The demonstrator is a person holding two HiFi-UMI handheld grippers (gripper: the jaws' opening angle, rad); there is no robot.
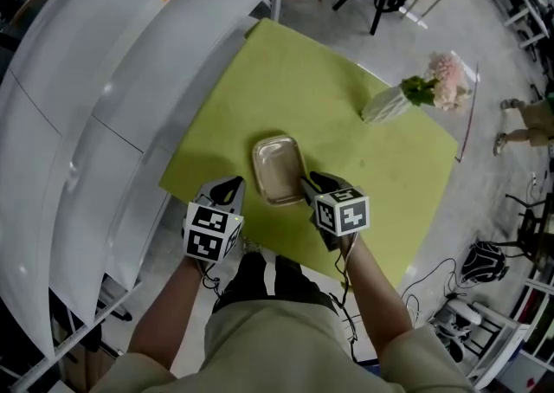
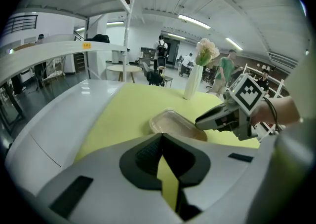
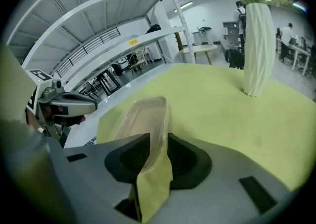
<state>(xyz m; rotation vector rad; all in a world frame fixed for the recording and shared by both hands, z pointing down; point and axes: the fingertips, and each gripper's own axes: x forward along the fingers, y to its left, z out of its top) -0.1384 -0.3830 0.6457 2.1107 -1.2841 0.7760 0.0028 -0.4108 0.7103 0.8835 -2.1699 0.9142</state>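
White curved panels (image 1: 78,123) fill the far left, beside the table (image 1: 286,71) with its yellow-green cover. At the table's near left edge we hold the left hand-held gripper (image 1: 228,185). In the left gripper view its jaws meet at the tips, with nothing caught between them and only a thin sliver of the cover showing through behind. It hovers just left of the clear plastic tray (image 1: 277,166), near it but apart.

The tray is a shallow rounded rectangle, and it lies over the cover close to the table's front edge. We cannot tell whether it rests flat or is raised a little.

On its right side, the right hand-held gripper (image 1: 305,183) grips the tray's near right rim. In the right gripper view the clear wall stands pinched between the two dark pads, with the rest of the tray stretching away ahead of the jaws.

Farther right and toward the far side, a white ribbed vase (image 1: 385,106) stands upright on the cover. It holds pink flowers (image 1: 448,80) and is well apart from the tray and from both hand-held grippers.
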